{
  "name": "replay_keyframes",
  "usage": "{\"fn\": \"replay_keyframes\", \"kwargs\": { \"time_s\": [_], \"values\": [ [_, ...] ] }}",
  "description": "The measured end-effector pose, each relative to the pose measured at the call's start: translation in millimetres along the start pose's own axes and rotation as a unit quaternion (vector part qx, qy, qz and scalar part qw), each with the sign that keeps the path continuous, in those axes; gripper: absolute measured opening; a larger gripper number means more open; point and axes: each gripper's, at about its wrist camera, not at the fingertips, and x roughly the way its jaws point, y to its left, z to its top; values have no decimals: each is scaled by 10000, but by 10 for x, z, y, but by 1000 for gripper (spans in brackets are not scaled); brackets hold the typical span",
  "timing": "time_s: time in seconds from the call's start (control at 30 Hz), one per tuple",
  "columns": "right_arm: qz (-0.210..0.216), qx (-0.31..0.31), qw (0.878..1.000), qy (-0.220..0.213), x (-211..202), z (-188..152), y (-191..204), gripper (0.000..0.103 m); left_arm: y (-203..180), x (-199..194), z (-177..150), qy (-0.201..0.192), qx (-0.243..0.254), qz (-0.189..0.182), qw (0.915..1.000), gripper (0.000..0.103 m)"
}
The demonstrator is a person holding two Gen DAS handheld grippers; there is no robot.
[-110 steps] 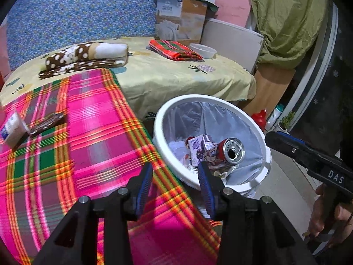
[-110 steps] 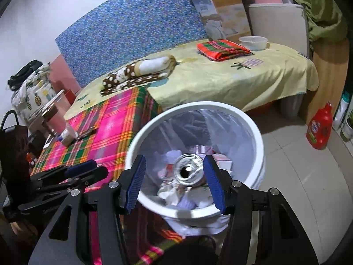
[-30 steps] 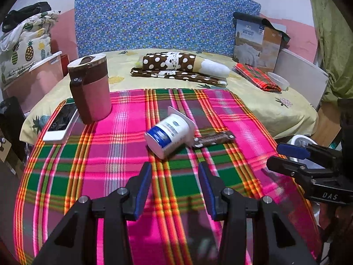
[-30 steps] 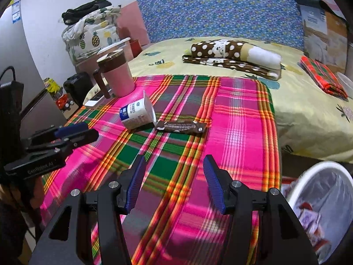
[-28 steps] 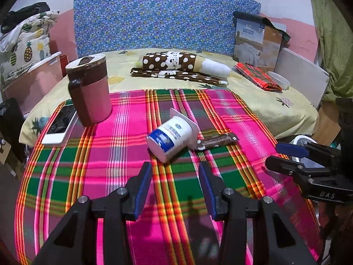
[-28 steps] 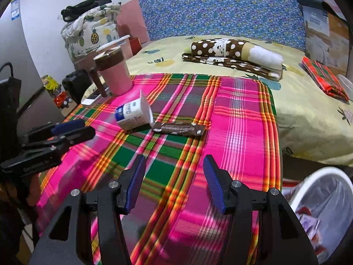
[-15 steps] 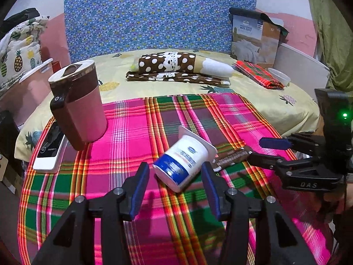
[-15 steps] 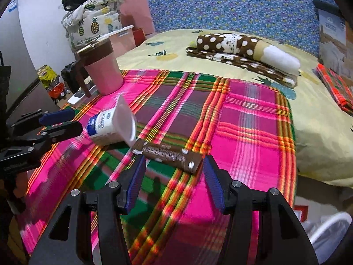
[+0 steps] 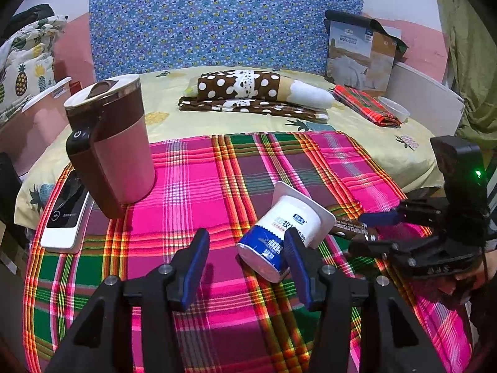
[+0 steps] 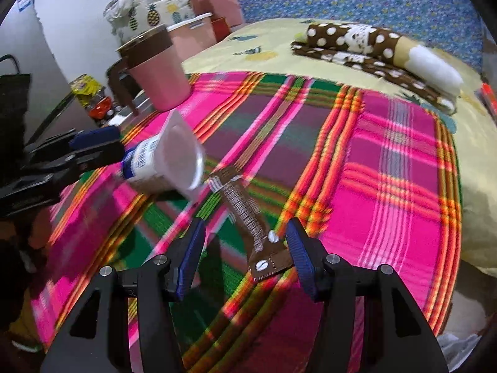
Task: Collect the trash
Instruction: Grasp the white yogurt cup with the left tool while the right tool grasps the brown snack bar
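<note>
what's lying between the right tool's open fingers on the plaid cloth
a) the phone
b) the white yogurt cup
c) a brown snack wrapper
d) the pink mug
c: in the right wrist view the brown snack wrapper runs down between the right tool, its fingers apart and not pressing on it, while the yogurt cup lies further off by the left tool.

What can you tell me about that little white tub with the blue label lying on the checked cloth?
The white plastic yoghurt tub with a blue label lies tipped on its side on the pink, green and orange checked cloth. It tapers from a wide squarish rim to a narrow base; the mouth is open and looks empty. A brown snack wrapper lies by its rim. The left hand-held gripper, whose jaws have just been opening, is at its base without pressing on it.
</note>
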Motion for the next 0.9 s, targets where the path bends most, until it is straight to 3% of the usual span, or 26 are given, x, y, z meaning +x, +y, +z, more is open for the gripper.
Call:
{"fn": "replay_keyframes", "kwargs": {
  "time_s": [0.07, 0.13, 0.2, 0.6, 0.9],
  "values": [
    [-116, -129, 9998, 1, 5, -20, 71, 54, -17, 8, 15, -10, 56, -78, 10000, 55],
    [-283, -133, 9995, -19, 14, -30, 109, 34, -53, 27, 38, -2, 149, -172, 9997, 56],
    [-420, -85, 9991, -15, 36, -42, 103, 26, -98, 57, 58, 38, 271, -285, 9992, 58],
    [-560, 277, 9979, -164, -55, -145, 19, 24, -318, 344, 63, 279, 1006, -331, 9940, 60],
    [-728, 520, 9955, -304, -114, -197, -6, 24, -408, 354, -1, 239, 841, -165, 9960, 58]
  ]
}}
